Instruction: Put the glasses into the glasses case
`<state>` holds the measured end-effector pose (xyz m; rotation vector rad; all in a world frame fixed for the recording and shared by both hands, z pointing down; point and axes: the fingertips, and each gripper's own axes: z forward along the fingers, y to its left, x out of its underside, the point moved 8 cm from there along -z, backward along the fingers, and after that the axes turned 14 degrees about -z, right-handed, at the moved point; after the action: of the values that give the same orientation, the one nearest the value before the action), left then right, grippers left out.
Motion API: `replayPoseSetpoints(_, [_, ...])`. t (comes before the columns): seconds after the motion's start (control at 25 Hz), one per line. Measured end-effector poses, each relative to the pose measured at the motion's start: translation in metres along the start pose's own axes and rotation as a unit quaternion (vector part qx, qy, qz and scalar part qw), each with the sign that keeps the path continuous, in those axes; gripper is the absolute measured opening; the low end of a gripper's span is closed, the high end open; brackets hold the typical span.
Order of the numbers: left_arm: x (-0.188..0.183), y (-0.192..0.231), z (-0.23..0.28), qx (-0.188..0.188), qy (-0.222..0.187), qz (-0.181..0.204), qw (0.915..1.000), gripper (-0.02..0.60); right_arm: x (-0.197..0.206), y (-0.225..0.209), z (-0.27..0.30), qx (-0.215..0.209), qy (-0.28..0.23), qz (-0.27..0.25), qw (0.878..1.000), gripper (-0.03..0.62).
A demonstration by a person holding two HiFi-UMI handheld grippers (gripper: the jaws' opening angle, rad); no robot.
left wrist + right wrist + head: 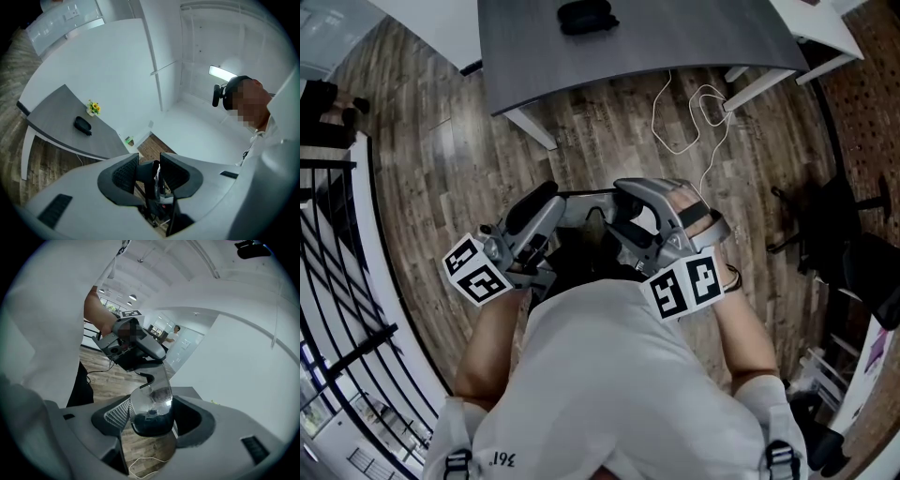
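Observation:
The glasses [584, 198], dark-framed with clear lenses, hang in the air between both grippers above the wooden floor. My left gripper [549, 212] is shut on one end of the glasses [154, 177], a dark piece clamped between its pads. My right gripper [627, 210] is shut on the other end, with a clear lens [153, 405] pinched between its pads. The black glasses case [586, 16] lies closed on the grey table [656, 42] ahead, well away from both grippers. In the left gripper view the case [82, 125] lies far off at the left.
A white cable [689, 117] trails on the floor in front of the table. A black railing [337, 281] runs along the left and a black chair [834, 234] stands at the right. A small pot of yellow flowers [93, 108] sits on the table behind the case.

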<state>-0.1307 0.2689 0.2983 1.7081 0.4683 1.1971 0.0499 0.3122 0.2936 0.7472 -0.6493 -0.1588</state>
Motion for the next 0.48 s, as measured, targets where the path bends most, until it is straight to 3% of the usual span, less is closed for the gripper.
replayPoseSetpoints(0.48, [-0.040,0.051,0.038,0.033,-0.015,-0.063,0.9973,0.133,0.031,-0.034,0.037,0.002,0.020,0.012,1.000,0.288])
